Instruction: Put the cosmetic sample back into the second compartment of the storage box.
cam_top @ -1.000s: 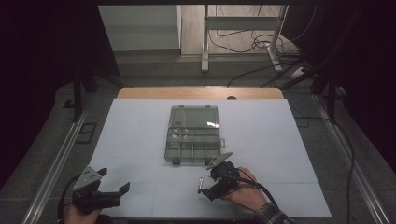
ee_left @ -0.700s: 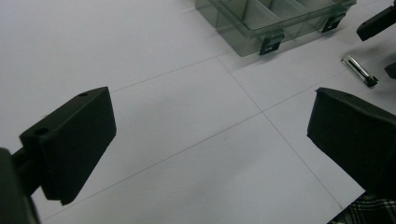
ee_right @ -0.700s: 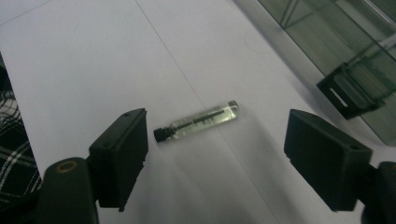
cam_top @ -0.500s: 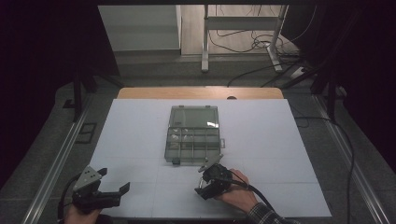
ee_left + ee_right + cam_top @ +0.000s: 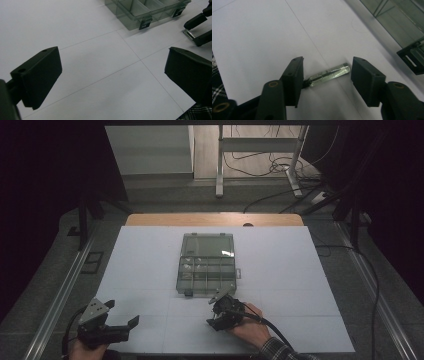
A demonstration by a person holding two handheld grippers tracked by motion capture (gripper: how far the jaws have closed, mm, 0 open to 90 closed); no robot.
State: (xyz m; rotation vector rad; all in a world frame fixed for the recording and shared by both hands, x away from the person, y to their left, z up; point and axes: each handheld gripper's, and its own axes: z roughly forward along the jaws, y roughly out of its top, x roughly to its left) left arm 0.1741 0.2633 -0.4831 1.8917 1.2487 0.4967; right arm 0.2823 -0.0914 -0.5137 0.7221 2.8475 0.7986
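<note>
A small clear tube (image 5: 329, 74) with a dark core lies flat on the white table. My right gripper (image 5: 327, 65) is lowered over it with one jaw past each end. Its jaws have just been closing; the left jaw is at one tip of the tube and a gap remains at the other, so it is open. In the high view this gripper (image 5: 213, 312) sits just in front of a smoky clear compartment box (image 5: 207, 265). My left gripper (image 5: 122, 313) rests open at the near left, with bare table between its jaws (image 5: 112, 67). The tube (image 5: 189, 34) glints at the far right of the left gripper view.
The box (image 5: 140, 12) has black latches facing me and several dividers; its near corner (image 5: 412, 60) is close to the right jaw. The white sheet (image 5: 150, 270) covers the table, with a wooden strip (image 5: 215, 219) at the far edge. Cables and a metal stand lie beyond.
The right gripper's jaws have narrowed around the tube, and the hand has shifted slightly left. The left gripper has stayed put.
</note>
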